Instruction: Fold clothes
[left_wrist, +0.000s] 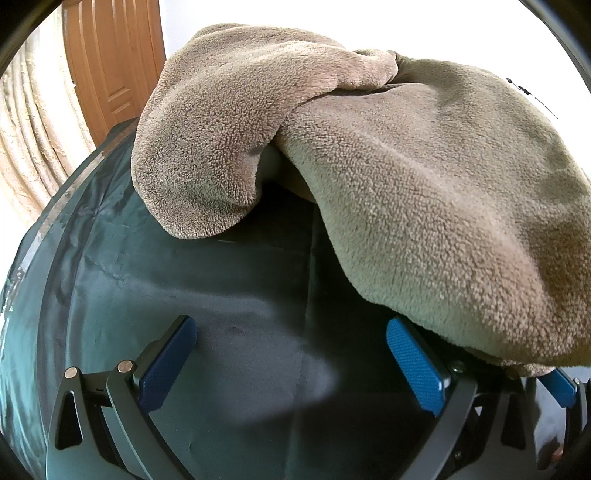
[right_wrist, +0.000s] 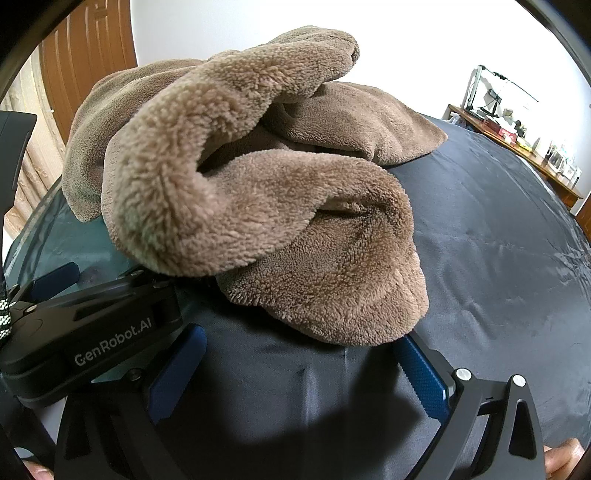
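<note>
Blue ribbed pads line both grippers, and each pair stands spread wide with nothing between. Just ahead of the left gripper (left_wrist: 291, 363) a plush brown fleece garment (left_wrist: 388, 177) lies crumpled on a smooth dark sheet (left_wrist: 207, 288), its soft hem draping over the right-hand pad. From the right gripper (right_wrist: 299, 373) the same garment (right_wrist: 258, 192) shows thick rolled folds, its edge touching the right pad (right_wrist: 421, 373). A wooden door (left_wrist: 110, 66) stands behind.
</note>
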